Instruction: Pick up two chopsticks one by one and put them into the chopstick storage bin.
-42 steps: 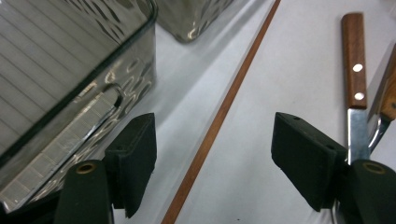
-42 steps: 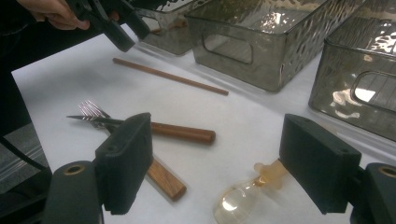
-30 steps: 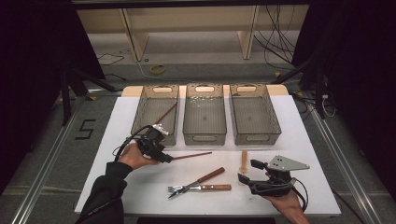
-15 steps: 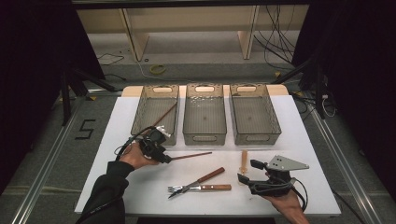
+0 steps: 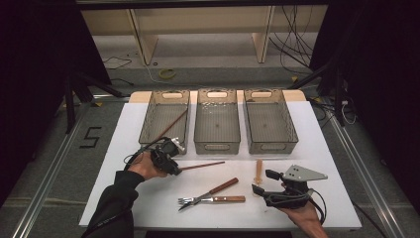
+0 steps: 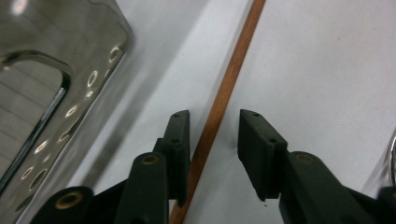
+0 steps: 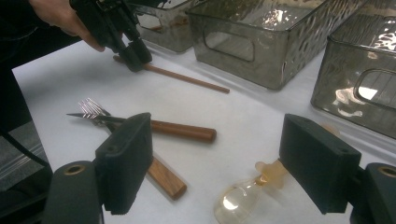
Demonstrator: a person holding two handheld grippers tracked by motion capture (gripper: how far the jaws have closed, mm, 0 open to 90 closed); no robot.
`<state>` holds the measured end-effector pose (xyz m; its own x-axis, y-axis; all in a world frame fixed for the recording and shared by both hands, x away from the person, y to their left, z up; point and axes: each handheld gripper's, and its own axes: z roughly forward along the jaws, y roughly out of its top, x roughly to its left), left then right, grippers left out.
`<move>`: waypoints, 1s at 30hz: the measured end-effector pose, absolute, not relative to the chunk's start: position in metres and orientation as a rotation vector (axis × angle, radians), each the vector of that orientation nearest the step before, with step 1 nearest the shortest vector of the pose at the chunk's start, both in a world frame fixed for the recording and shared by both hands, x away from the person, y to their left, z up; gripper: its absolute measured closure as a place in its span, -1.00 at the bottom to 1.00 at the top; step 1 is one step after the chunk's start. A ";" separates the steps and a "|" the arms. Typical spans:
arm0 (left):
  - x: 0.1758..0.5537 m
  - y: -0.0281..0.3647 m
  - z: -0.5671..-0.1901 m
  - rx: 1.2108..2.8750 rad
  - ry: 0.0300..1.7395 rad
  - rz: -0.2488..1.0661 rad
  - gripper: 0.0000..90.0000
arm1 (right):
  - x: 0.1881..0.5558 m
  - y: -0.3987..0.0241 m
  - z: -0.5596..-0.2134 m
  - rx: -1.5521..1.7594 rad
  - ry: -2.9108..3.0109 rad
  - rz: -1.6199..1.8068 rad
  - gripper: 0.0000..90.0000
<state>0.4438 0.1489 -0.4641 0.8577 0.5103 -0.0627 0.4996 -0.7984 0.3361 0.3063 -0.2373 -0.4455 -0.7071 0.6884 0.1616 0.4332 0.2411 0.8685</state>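
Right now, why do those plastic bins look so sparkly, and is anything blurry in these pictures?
In the right gripper view, room light glints off the dimpled walls of the bins, and the amber spoon shows a bright spot. In the left gripper view, the bin corner is soft and streaked with glare, while the chopstick stays fairly sharp. The high view is dim around the lit white table.

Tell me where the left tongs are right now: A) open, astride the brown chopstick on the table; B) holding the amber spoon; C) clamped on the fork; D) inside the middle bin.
A: in the left gripper view the left tongs stand open with the brown chopstick lying on the white table between the jaws.
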 end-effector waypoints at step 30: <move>0.434 0.145 -0.461 2.786 0.531 0.051 0.86 | 0.307 -0.239 -0.446 1.057 2.261 1.463 -0.40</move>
<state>0.4338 0.1452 -0.4609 0.9310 0.3643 -0.0218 0.3536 -0.8854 0.3016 0.3073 -0.2389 -0.4456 -0.7063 0.6869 0.1713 0.4377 0.2336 0.8682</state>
